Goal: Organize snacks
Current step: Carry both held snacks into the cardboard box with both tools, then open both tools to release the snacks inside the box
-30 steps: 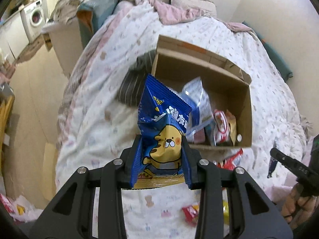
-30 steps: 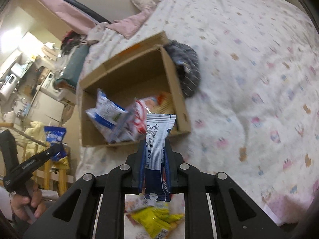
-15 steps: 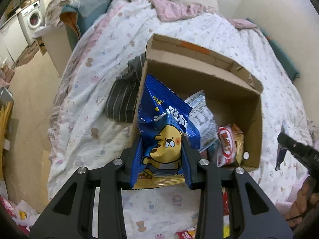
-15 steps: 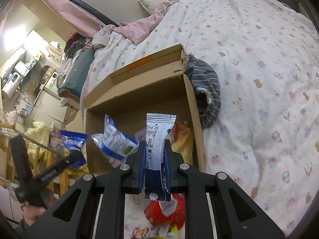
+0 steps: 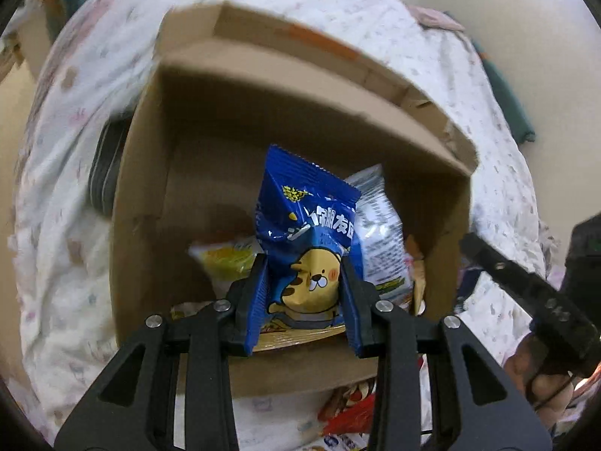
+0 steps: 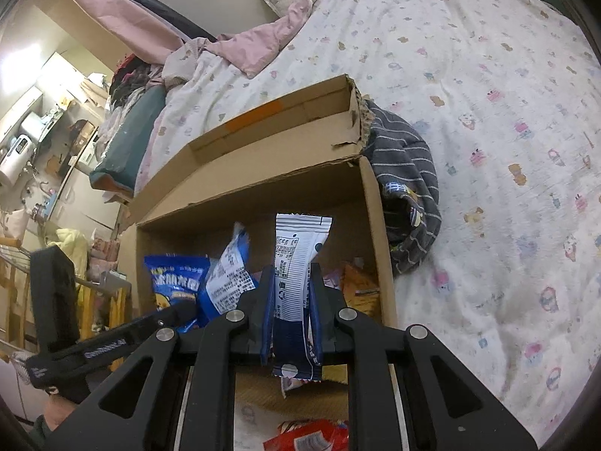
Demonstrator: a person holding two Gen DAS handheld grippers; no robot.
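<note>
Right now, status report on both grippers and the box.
Left gripper shut on blue snack bag. Right gripper shut on white packet. Both over cardboard box. Nothing blocking.

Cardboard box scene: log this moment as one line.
left gripper: shut on blue snack bag | right gripper: shut on white packet | both over cardboard box

My left packet point(image 5: 306, 248) is blue with a yellow cartoon animal; my right one point(image 6: 298, 263) white and navy. Brown box point(image 6: 263, 173), grey striped cloth point(image 6: 409, 173) at centre right.
</note>
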